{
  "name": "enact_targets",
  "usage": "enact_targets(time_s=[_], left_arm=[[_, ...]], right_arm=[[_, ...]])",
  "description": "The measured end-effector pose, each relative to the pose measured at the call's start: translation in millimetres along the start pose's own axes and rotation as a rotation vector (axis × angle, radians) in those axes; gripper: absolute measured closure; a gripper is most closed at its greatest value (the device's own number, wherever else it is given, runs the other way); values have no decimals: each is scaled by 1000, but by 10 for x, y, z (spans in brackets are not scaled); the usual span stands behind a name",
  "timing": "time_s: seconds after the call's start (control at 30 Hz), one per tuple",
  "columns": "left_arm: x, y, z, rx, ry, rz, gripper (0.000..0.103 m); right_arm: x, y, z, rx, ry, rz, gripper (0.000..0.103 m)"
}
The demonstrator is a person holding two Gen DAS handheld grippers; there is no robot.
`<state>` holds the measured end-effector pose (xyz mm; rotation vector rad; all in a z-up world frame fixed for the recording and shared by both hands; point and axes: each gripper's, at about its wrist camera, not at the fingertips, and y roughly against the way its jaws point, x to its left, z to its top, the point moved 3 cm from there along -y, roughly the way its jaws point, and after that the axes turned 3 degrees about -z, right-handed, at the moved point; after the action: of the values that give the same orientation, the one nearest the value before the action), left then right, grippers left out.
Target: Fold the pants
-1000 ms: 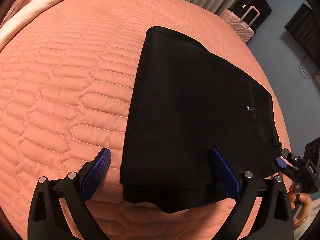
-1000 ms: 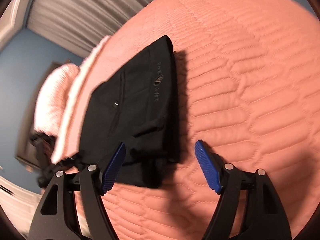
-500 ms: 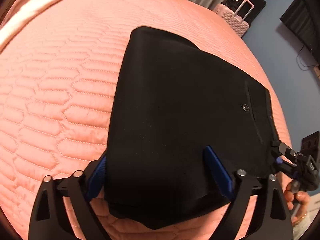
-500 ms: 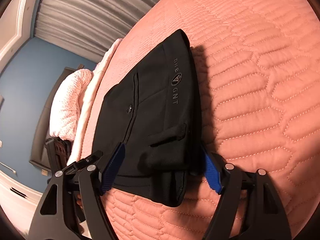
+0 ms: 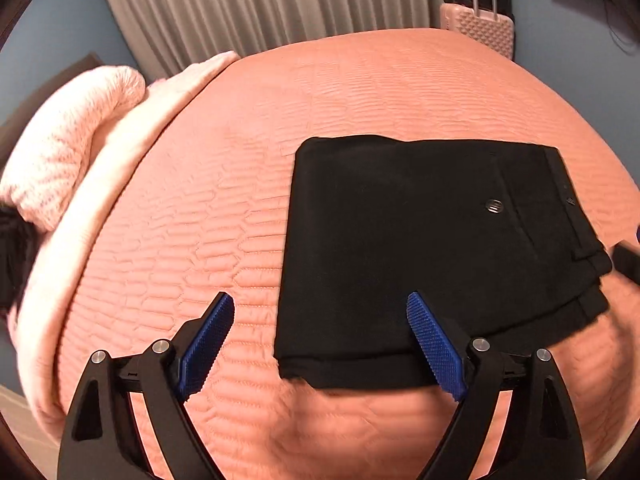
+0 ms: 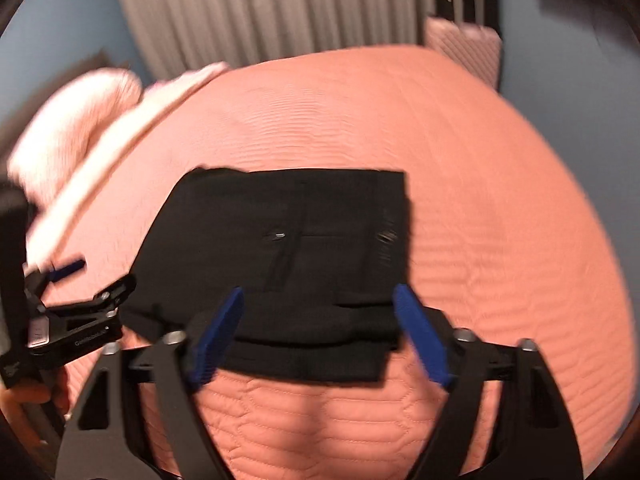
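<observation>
The black pants [image 5: 420, 240] lie folded into a flat rectangle on the salmon quilted bedspread [image 5: 200, 240], button and pocket side up. My left gripper [image 5: 320, 304] hovers open above their near left corner, the blue pads touching nothing. In the blurred right wrist view the pants [image 6: 300, 240] show beyond my right gripper [image 6: 318, 294]. Its jaws are opening and hang over the near edge of the cloth without pressing on it. The left gripper [image 6: 100, 304] also shows there at the left, held by a hand [image 6: 36, 396]. A dark blur at the left wrist view's right edge is the right gripper [image 5: 628, 260].
Pink pillows [image 5: 68, 152] and a pale folded-back sheet [image 5: 100, 200] lie at the bed's left end. Grey curtains [image 5: 260, 0] hang behind the bed. A pink suitcase [image 5: 478, 28] stands at the far right corner, against a blue wall.
Both grippers have risen and drawn back from the pants' near edge, which they straddled half a second ago. The right jaws have widened. The pants stay flat on the bed.
</observation>
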<state>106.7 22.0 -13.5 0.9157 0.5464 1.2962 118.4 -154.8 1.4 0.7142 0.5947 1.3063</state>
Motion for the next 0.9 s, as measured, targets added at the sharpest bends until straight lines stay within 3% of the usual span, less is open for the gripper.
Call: enact_targets(time_s=[0.07, 0.2, 0.33, 0.57, 0.63, 0.67, 0.73, 0.8, 0.83, 0.9], left_arm=[[-79, 89, -4, 0, -13, -9, 16], [-118, 135, -38, 25, -5, -26, 15], [-52, -2, -95, 80, 29, -15, 15], [-60, -121, -142, 91, 21, 20, 14], [-48, -264, -169, 112, 13, 43, 12], [-15, -401, -218, 139, 11, 60, 11], [81, -544, -321, 154, 36, 19, 5], [212, -518, -358, 148, 93, -41, 5], [271, -478, -356, 151, 114, -35, 5], [312, -299, -255, 92, 128, -1, 7]], right_arm=[[92, -8, -17, -8, 32, -20, 15], [-97, -36, -60, 30, -79, 29, 15], [-186, 10, -55, 40, -99, 21, 15], [96, -122, -10, 25, -33, 37, 15], [96, -295, -66, 69, -3, 17, 15], [18, -448, -170, 118, 29, -33, 15], [-258, -599, -370, 197, 31, -107, 29], [-590, -513, -445, 228, -124, -64, 38], [-678, -446, -423, 220, -175, -61, 47], [-624, -303, -154, 153, -167, -17, 50]])
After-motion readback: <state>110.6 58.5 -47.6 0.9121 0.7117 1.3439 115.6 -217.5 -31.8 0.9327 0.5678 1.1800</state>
